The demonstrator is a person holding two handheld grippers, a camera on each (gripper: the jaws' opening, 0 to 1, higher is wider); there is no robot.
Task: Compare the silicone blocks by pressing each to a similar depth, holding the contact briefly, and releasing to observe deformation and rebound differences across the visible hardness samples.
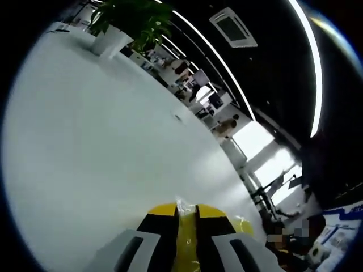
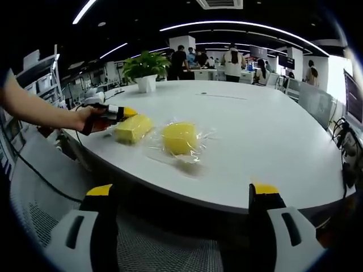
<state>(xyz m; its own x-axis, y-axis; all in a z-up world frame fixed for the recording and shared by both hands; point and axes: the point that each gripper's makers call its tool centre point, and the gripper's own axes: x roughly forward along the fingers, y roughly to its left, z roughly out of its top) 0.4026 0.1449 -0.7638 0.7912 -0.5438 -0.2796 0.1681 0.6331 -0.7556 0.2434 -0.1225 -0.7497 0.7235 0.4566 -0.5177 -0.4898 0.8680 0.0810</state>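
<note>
Table (image 2: pixel 272 141) edge near; left gripper (image 2: pixel 122 111) grips block (image 2: pixel 134 128); right gripper (image 2: pixel 184 198) open.

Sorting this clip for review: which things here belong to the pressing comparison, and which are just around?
Job:
- yellow block gripped by the left gripper
- wrapped yellow block, lying free on the white table
- right gripper, jaws wide, off the table edge

Bystanders:
- potted plant
- people standing at the far desks
</note>
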